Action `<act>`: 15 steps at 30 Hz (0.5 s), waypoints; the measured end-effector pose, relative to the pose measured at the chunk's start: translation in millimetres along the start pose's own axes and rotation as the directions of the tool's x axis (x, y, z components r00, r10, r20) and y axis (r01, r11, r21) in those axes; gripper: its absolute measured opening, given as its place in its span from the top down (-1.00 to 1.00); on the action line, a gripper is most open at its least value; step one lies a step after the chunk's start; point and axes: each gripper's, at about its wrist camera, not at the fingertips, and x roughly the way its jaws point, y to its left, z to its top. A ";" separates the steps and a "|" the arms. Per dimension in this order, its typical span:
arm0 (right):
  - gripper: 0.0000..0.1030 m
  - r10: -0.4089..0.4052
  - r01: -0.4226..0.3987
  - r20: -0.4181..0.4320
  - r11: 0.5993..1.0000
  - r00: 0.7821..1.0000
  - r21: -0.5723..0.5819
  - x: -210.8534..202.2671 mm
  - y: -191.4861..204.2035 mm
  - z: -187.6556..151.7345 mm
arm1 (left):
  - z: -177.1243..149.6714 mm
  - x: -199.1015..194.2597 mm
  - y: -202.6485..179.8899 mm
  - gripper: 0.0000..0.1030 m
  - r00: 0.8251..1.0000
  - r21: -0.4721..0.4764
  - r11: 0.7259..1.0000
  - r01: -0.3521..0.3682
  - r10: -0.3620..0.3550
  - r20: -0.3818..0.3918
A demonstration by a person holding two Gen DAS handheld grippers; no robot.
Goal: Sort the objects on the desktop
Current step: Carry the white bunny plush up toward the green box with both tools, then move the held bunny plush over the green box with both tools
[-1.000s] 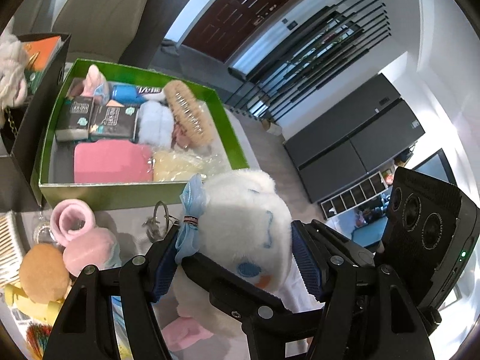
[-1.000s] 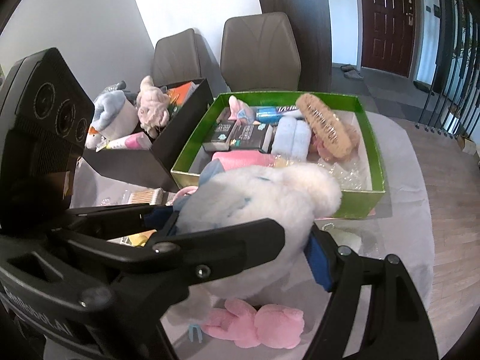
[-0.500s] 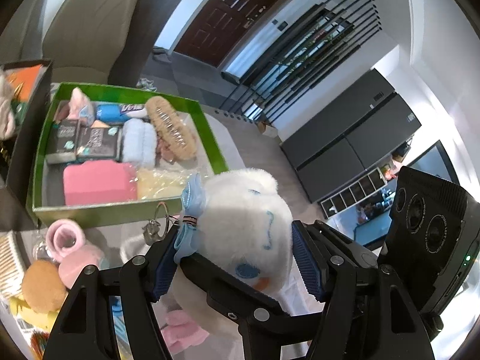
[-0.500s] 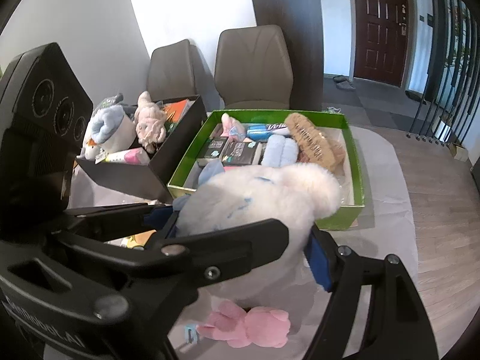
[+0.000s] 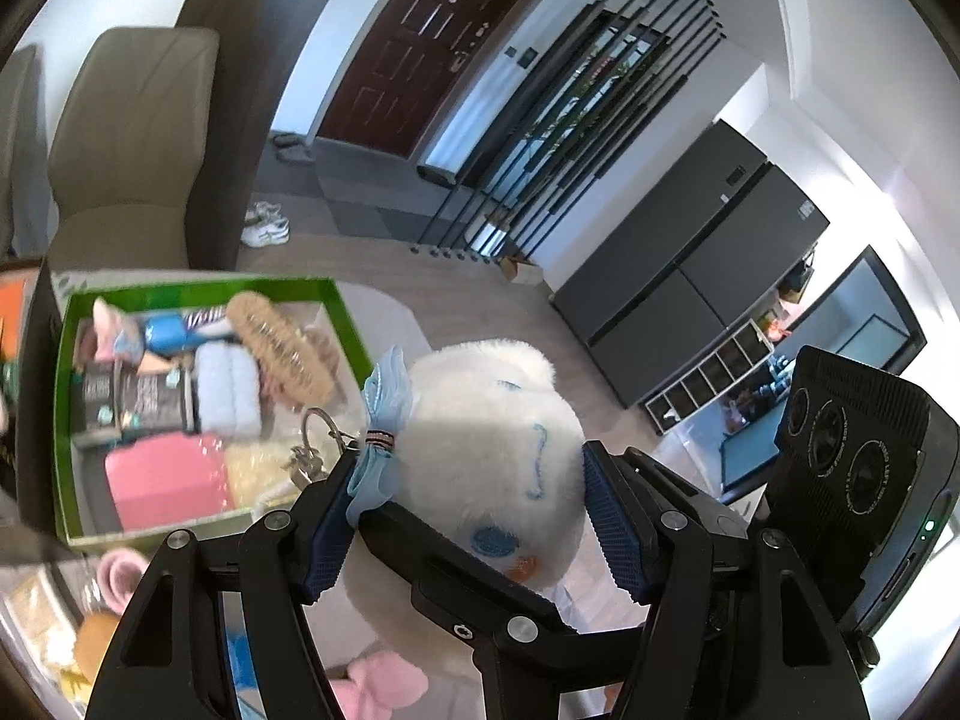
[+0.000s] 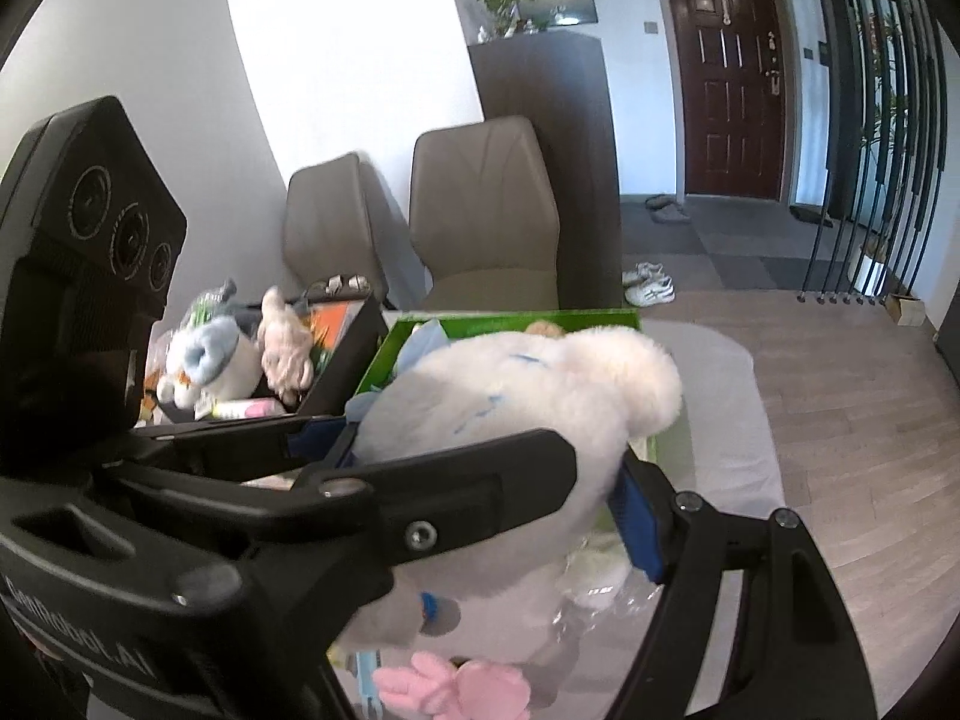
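Observation:
A white plush dog (image 5: 492, 456) with a blue bow and a metal keyring is held in the air by both grippers at once. My left gripper (image 5: 468, 516) is shut on its head, blue pads pressing each side. My right gripper (image 6: 480, 480) is shut on the same plush dog (image 6: 516, 402) from the other side. Below and to the left lies the green box (image 5: 63, 420), filled with hair clips, a pink case, dark packets and a blue roll. The green box's far wall (image 6: 516, 319) shows behind the plush in the right wrist view.
A black box (image 6: 342, 360) with plush toys stands left of the green one. A pink plush (image 6: 450, 687) lies on the grey table (image 6: 720, 420) under the grippers. Pink and orange soft items (image 5: 114, 576) lie near the front left. Two chairs (image 6: 486, 210) stand behind the table.
Both grippers have risen with the white plush dog between them. The boxes and table have dropped lower and look smaller in both views.

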 end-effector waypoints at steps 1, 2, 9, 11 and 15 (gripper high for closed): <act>-0.45 -0.002 0.002 0.006 1.000 1.000 -0.001 -0.4 -1.1 1.3 | 3.1 2.0 -1.9 -0.36 1.000 0.008 1.000 -0.002 0.002 0.002; -0.45 -0.004 0.004 0.011 1.000 1.000 -0.001 -0.7 -3.2 2.9 | 5.6 3.9 -2.5 -0.36 1.000 0.013 1.000 -0.003 0.003 0.003; -0.45 -0.023 0.023 0.020 1.000 1.000 0.018 8.6 -25.2 10.9 | 19.8 27.6 -2.9 -0.36 1.000 0.023 0.999 0.022 -0.022 0.013; -0.45 -0.036 0.035 0.016 0.999 0.999 0.023 13.5 -32.5 12.5 | 22.2 34.4 -1.6 -0.36 0.999 0.021 0.999 0.032 -0.033 0.019; -0.45 -0.045 0.045 0.003 0.999 0.999 0.015 23.5 -38.0 13.1 | 24.9 46.6 7.7 -0.36 0.999 0.016 0.999 0.043 -0.043 0.034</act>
